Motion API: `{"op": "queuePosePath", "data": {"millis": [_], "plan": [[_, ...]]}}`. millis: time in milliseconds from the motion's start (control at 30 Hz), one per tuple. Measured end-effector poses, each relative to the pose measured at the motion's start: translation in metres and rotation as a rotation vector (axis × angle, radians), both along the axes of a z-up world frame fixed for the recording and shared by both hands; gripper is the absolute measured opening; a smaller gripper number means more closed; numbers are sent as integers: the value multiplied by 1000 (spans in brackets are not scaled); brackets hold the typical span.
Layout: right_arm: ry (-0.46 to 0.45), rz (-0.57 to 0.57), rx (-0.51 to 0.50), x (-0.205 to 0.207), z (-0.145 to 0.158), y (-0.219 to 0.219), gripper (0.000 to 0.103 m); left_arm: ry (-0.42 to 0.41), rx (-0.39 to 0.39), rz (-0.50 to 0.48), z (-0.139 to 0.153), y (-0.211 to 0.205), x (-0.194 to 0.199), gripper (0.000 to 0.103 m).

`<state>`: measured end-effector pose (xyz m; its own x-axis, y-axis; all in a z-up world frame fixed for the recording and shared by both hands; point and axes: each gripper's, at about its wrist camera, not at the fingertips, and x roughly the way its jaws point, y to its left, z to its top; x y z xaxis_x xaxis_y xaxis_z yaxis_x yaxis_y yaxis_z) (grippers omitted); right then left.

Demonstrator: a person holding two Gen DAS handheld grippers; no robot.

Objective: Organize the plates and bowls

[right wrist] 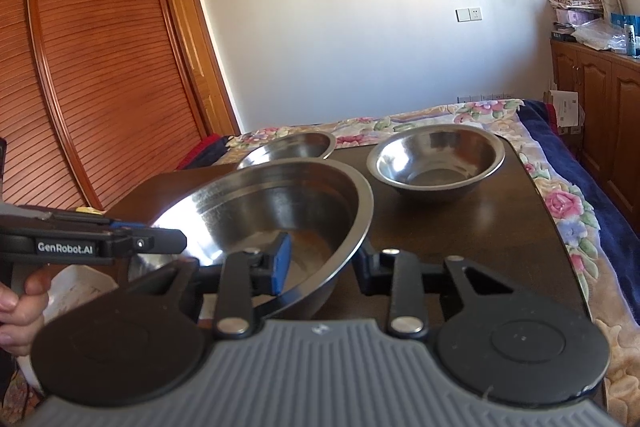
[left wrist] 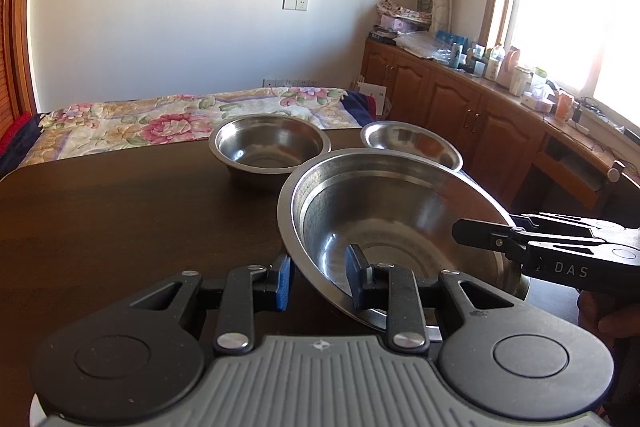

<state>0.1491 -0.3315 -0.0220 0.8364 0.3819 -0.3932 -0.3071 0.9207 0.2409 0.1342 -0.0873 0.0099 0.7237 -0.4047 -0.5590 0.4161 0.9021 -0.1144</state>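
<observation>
A large steel bowl (left wrist: 384,223) (right wrist: 280,211) is tilted above the dark table (left wrist: 120,211). My left gripper (left wrist: 320,283) straddles its near-left rim, one blue-padded finger inside, one outside. My right gripper (right wrist: 320,267) straddles its near-right rim the same way; it also shows in the left wrist view (left wrist: 480,235). Both sets of jaws are partly closed around the rim, and contact is unclear. A medium steel bowl (left wrist: 270,147) (right wrist: 436,159) stands behind on the table. A shallow steel dish (left wrist: 412,143) (right wrist: 296,147) lies behind the large bowl.
A bed with a floral cover (left wrist: 160,123) lies beyond the table's far edge. Wooden cabinets (left wrist: 460,99) with clutter run under the window at the right. A slatted wooden wardrobe (right wrist: 80,67) stands at the left.
</observation>
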Motion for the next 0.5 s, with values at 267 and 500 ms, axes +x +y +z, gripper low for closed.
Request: {"op": "queuePosePath", "data": {"millis": [267, 500], "plan": [[-6, -16, -19, -23, 4, 1, 35, -15, -3, -30, 0, 3, -29, 31], [8, -29, -28, -48, -1, 0, 35, -2, -7, -54, -8, 4, -52, 31]]}}
